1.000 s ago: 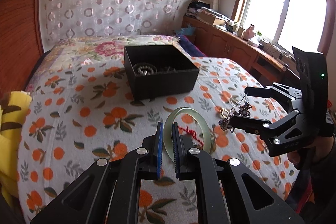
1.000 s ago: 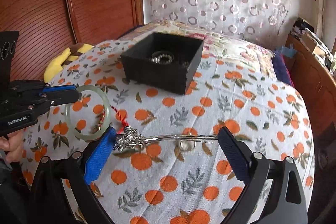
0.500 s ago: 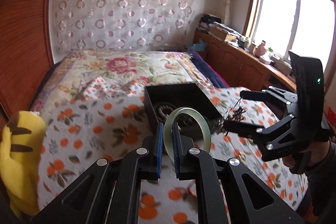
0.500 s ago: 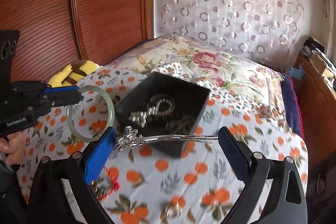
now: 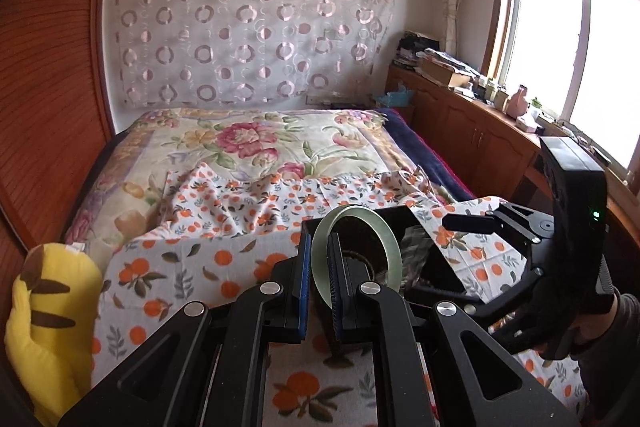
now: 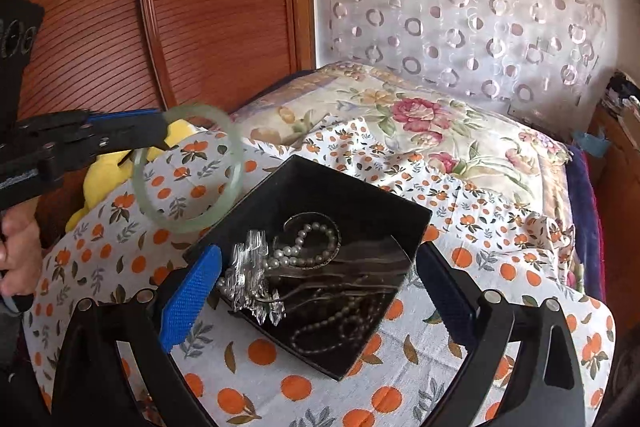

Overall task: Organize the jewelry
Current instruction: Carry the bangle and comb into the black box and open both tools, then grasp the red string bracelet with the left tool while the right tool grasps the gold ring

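The bed (image 6: 472,163) carries an orange-print cloth (image 6: 280,379), and on that cloth sits the open black box (image 6: 344,195), with pearl strands and a dark bangle already lying inside. A yellow plush toy (image 5: 48,323) lies at the bed's edge.

The left tool (image 5: 318,279) has its fingers pressed together on the rim of a pale green bangle (image 5: 356,247), which it holds upright in the air at the box's near-left corner, not yet over the opening. The right tool (image 6: 316,295) stands spread wide, with a silver crystal hairpin (image 6: 252,283) wedged between its pads, hanging over the box's near edge.

The risks as I judge them: the smooth bangle is pinched at one narrow point and could swivel or slip, landing on the cloth instead of inside. The hairpin is blurred, and if it twists out of the pads it may catch the box wall or tangle with the pearls.

A second ago both tools were low over the cloth with the box well ahead; now both hang at the box itself.
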`<state>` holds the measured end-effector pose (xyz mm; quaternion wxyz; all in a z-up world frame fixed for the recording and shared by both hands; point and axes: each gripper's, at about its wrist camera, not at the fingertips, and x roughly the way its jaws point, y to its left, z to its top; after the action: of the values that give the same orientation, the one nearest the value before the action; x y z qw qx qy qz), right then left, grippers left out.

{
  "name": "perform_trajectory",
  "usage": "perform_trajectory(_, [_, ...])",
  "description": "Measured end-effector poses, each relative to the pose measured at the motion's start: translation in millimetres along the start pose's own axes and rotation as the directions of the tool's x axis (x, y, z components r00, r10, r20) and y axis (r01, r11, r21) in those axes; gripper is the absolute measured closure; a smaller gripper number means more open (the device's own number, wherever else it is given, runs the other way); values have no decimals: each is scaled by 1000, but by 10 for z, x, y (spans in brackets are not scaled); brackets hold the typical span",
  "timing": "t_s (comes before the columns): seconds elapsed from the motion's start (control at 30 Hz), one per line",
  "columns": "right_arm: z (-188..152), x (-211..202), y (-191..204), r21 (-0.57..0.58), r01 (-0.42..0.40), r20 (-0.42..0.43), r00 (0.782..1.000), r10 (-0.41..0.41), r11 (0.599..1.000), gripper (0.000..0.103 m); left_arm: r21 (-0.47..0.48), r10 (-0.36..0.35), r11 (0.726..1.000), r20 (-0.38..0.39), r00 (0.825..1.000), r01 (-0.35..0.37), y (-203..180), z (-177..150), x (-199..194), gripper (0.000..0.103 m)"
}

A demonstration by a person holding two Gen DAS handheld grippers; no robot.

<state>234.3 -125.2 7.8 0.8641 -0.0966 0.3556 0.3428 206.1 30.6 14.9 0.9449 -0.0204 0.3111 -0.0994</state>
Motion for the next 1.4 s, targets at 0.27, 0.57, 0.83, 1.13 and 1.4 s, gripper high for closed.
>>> perform_trajectory(0.27, [-225, -283, -249, 56, 35, 5, 999, -36, 998, 4, 33, -33, 999, -36, 999, 34, -193, 77, 312, 96])
perform_trajectory(0.57, [-630, -406, -359, 87, 83, -36, 996, -80, 993, 13, 60, -63, 996, -99, 993, 69, -344, -18, 548, 95])
perform_trajectory(0.83, [-957, -545, -201, 82, 70, -75, 995, -64, 994, 35, 80, -89, 992, -127, 988, 100, -455, -137, 475, 82])
perform_trajectory(1.13, [-1295, -606, 13, 74, 58, -131, 990, -48, 996, 56, 84, -117, 988, -157, 981, 131, -440, -522, 142, 81])
perform_trajectory(1.4, [-1420, -601, 22, 98, 47, -151, 988, -32, 994, 69, 87, -124, 985, -248, 961, 149, -383, -960, 51, 80])
